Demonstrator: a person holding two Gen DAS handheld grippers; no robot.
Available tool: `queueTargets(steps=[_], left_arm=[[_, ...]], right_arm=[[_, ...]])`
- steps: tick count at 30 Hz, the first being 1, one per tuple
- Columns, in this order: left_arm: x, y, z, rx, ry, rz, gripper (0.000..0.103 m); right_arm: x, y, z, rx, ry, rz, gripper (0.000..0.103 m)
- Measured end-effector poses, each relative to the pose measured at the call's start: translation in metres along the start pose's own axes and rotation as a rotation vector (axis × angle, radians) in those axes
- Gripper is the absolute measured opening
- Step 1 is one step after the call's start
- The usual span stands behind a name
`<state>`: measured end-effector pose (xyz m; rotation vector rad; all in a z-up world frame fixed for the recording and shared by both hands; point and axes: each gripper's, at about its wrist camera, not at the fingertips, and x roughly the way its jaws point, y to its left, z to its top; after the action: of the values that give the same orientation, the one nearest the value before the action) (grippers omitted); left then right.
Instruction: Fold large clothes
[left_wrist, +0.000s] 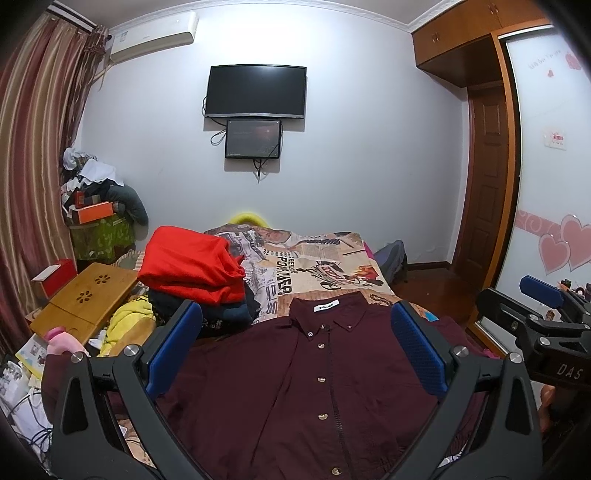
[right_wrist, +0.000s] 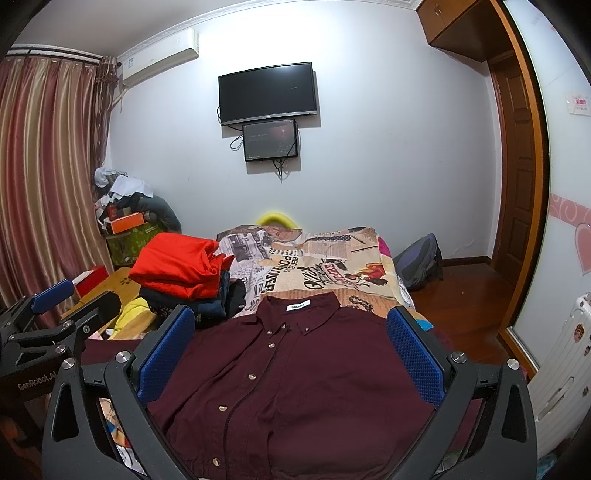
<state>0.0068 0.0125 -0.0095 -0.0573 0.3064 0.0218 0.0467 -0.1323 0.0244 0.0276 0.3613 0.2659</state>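
A dark maroon button-up shirt (left_wrist: 303, 384) lies flat, front up and buttoned, on the bed with its collar pointing away from me; it also shows in the right wrist view (right_wrist: 306, 376). My left gripper (left_wrist: 295, 347) hovers above the shirt's chest, jaws wide open and empty. My right gripper (right_wrist: 291, 350) hovers above the shirt too, wide open and empty. The right gripper shows at the right edge of the left wrist view (left_wrist: 543, 317). The left gripper shows at the left edge of the right wrist view (right_wrist: 55, 314).
A stack of folded clothes topped by a red garment (left_wrist: 192, 266) sits on the bed left of the shirt. The patterned bedsheet (left_wrist: 317, 266) stretches beyond the collar. A wooden lap table (left_wrist: 88, 299) and clutter lie to the left. A wardrobe (left_wrist: 546, 166) stands to the right.
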Motion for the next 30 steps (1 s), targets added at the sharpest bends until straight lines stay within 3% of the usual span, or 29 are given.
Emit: queueTargets(steps=[30], left_arm=[[-0.0002,-0.0012,0.0008,-0.001,0.005,-0.006,0.103]], right_arm=[[0.0034,0.0008,-0.0008,0.003,0.007,-0.002,0.103]])
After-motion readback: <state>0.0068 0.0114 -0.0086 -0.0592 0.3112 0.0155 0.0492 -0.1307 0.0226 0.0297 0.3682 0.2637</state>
